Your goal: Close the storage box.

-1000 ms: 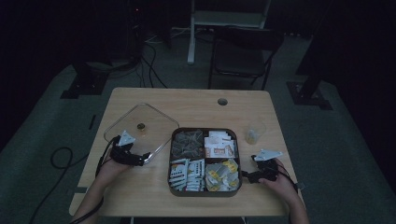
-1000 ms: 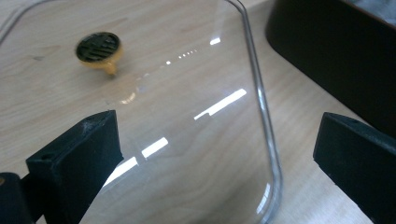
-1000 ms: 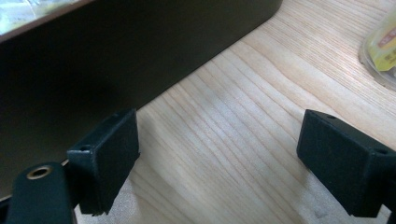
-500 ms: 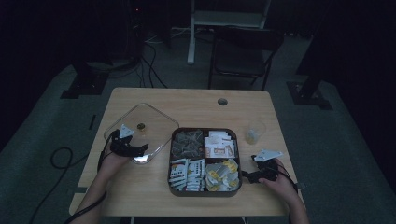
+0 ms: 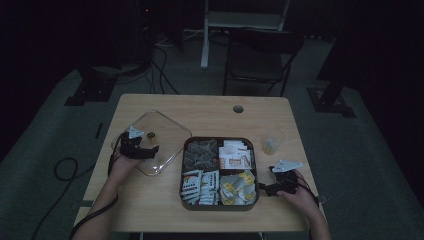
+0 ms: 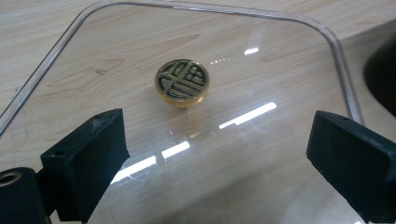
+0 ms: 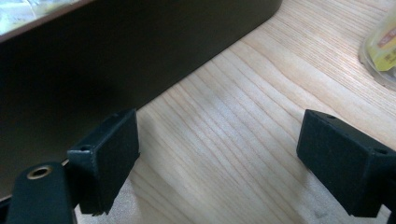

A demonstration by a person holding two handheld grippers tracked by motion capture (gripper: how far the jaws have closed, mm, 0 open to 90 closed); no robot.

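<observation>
Dim room, pale wooden tabletop: the clear lid lies flat left of the compartment tray, its gold knob ahead of the left tongs. Their jaws gape empty, having just narrowed slightly; best centre them squarely over the knob, then pinch it. Right tongs hang spread and empty beside the tray wall.

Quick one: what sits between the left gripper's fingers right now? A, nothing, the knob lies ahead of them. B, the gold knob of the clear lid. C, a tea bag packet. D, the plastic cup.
A: in the left gripper view the left gripper stands open over the clear lid, and the gold knob lies beyond its fingers, untouched.
</observation>
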